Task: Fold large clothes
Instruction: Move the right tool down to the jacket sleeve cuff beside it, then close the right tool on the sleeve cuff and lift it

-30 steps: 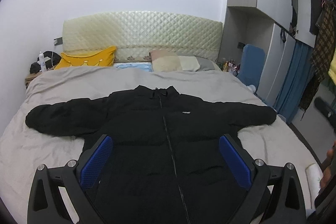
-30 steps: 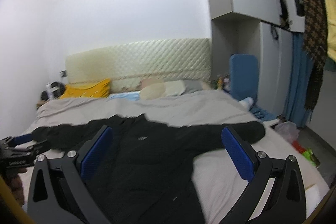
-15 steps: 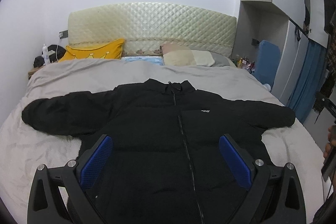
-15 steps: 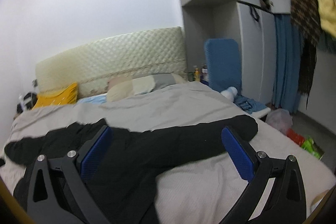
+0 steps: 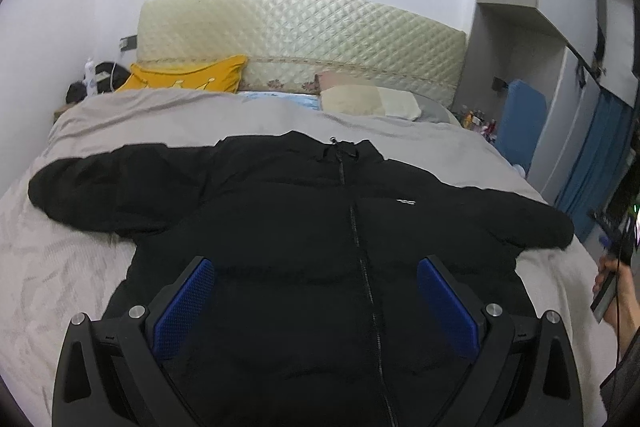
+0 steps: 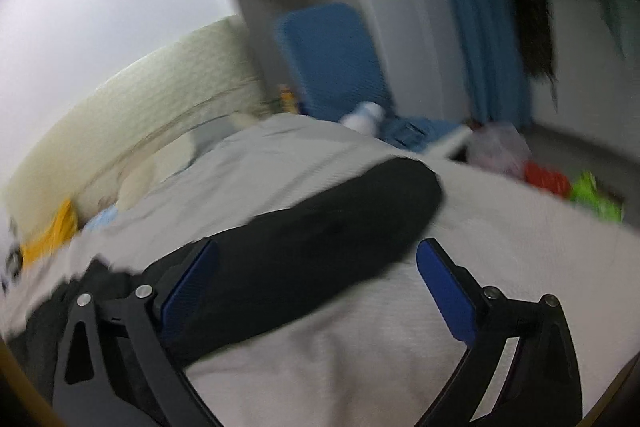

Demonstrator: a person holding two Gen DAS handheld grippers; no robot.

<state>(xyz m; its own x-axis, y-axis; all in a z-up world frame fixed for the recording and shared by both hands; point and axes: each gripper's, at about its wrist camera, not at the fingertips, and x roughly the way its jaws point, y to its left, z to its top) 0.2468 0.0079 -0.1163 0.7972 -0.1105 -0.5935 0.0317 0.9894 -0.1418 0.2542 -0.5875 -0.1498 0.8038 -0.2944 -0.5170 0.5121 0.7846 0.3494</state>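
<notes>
A black jacket [image 5: 320, 247] lies face up and zipped on the bed [image 5: 60, 267], collar toward the headboard [image 5: 300, 35], both sleeves spread straight out to the sides. No fold has been made.

On the left, one sleeve [image 5: 100, 187] runs out toward the bed's left edge, its cuff well apart from either tool. The left gripper [image 5: 316, 303] hangs over the jacket's lower body with its jaws spread wide and nothing between them; the zip [image 5: 356, 247] runs up just right of its midline, so it sits roughly centred on the torso, not near either cuff.

Further right, the other sleeve [image 6: 320, 227] stretches toward the bed's right edge. The right gripper [image 6: 318, 281] is over it, jaws also wide apart and empty. In the right wrist view the sleeve's long axis crosses the gap on a slant, from low left up to the cuff [image 6: 416, 187] at upper right, just beyond the fingertips. That view is smeared, so whether a finger touches the cloth I cannot tell; it looks just above it.

So the right gripper is plainly the nearer to this sleeve, and the likely first fold is to close on it near the cuff and carry it leftward, across its own axis, onto the chest. At the far right of the left wrist view, a hand [image 5: 612, 291] shows holding the right tool.
</notes>
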